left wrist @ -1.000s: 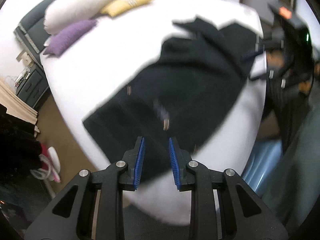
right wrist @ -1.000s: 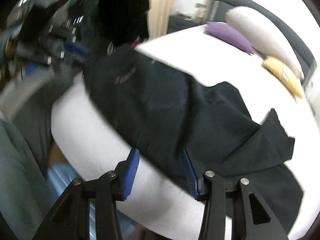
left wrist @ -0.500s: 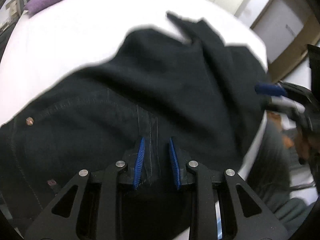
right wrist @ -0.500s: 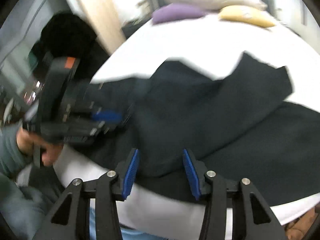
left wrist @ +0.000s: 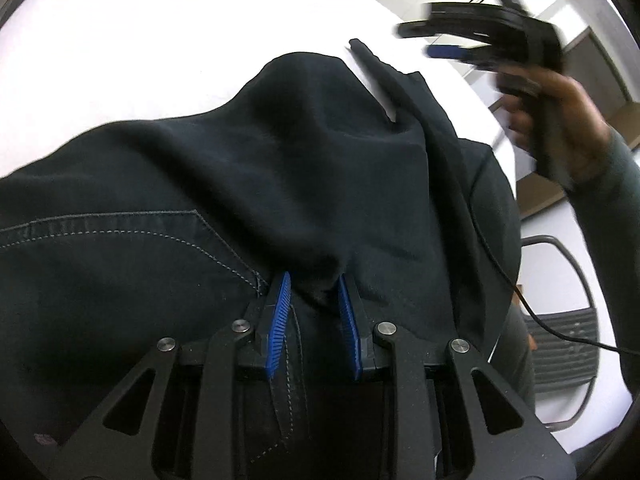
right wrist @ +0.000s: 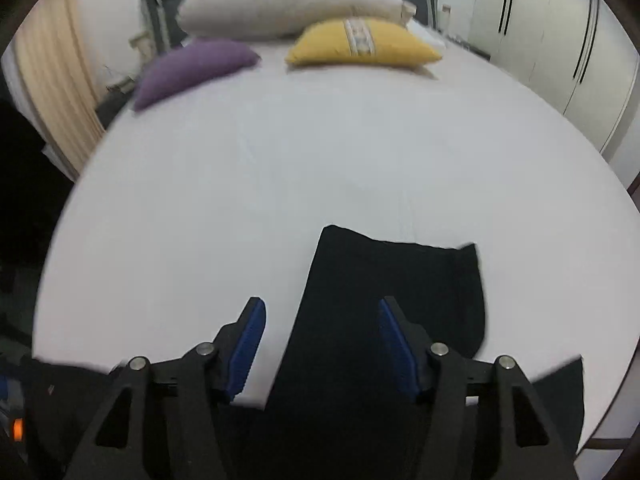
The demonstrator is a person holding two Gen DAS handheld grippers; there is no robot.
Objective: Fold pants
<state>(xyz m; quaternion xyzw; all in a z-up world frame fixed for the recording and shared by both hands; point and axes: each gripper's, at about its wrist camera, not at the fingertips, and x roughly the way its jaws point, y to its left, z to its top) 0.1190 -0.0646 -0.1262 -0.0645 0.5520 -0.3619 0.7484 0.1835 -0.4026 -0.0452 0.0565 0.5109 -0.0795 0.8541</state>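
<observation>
**Pants: grasp stage before first fold**

Left wrist view: the pants (left wrist: pixel 248 208) lie rumpled across the bed (left wrist: pixel 140 48), waist end nearest the camera, pocket stitching visible at left. The left gripper (left wrist: pixel 314 300) is pressed into the cloth near the crotch seam. Its pads stand a little apart with a ridge of fabric bunched between them; a firm clamp cannot be confirmed. The right gripper (left wrist: pixel 480 40) shows blurred at upper right, held above the far edge of the bed.

Right wrist view: the right gripper (right wrist: pixel 320 332) hangs with fingers wide apart, holding nothing. One pant leg (right wrist: pixel 392 292) lies flat below it, hem toward the pillows (right wrist: pixel 280 4).

Step in hand, as judged: securing hold points before folding. The next move calls for lowering the right gripper onto the leg, pinching it, then drawing the cloth flat.
</observation>
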